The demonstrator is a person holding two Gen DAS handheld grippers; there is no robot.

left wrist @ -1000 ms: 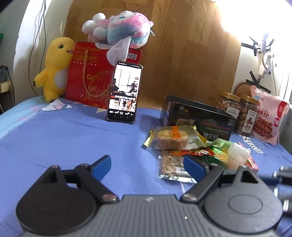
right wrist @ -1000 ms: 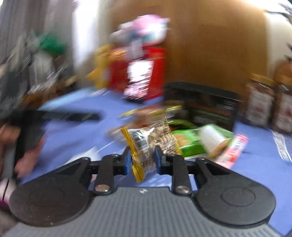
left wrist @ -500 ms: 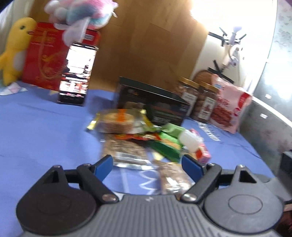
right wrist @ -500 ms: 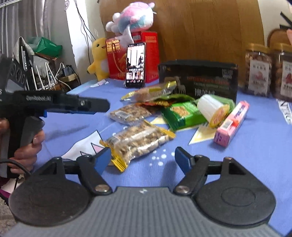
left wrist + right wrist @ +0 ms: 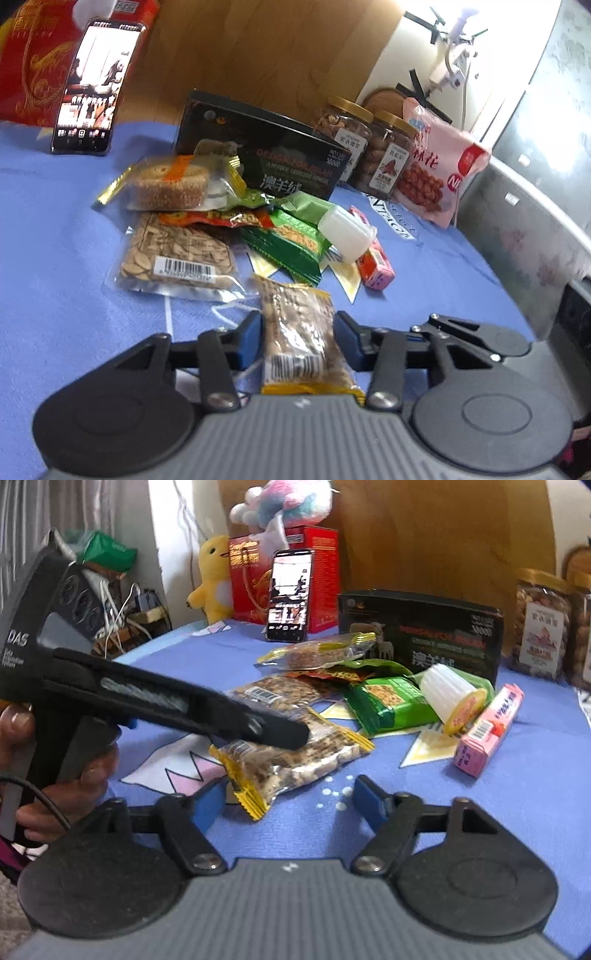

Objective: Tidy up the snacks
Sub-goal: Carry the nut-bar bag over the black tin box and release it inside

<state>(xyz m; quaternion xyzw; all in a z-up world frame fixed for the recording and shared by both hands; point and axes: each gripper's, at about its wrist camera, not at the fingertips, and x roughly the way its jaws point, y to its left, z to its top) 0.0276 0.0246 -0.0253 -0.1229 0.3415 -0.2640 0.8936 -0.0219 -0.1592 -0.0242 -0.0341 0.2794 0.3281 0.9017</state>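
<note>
Left gripper (image 5: 297, 341): my jaws sit on either side of the nut packet (image 5: 301, 334), both blue pads at its long edges; whether they already press it I cannot tell.
Right gripper (image 5: 290, 799): my jaws are spread wide, nothing between the pads; it hovers low over the blue table (image 5: 535, 775).
Nut packet, place: flat on the table, nearest item to me, just in front of the snack pile; in the right wrist view (image 5: 291, 753) my left gripper's nose lies across its far end.
Loose snacks in the pile, counted (7):
- 1 clear seed pouch with barcode (image 5: 175, 254)
- 1 round cake in a gold-edged wrapper (image 5: 168, 184)
- 1 red-orange foil packet (image 5: 218, 218), under the cake's edge
- 1 green wafer pack (image 5: 291, 245)
- 1 pale green wrapper (image 5: 304, 206) behind it
- 1 white ribbed cup (image 5: 345, 232), tipped on its side, lying on the green packs
- 1 pink box (image 5: 373, 260), beside the cup
Back row: 1 black carton (image 5: 266, 155), 2 gold-lidded nut jars (image 5: 349, 131) touching each other, 1 pink peanut bag (image 5: 439, 166).
Other items: 1 phone (image 5: 94, 85) with lit screen, leaning on 1 red gift box (image 5: 26, 62); 1 yellow plush (image 5: 212, 579); 1 pastel plush (image 5: 286, 504) atop the box.
</note>
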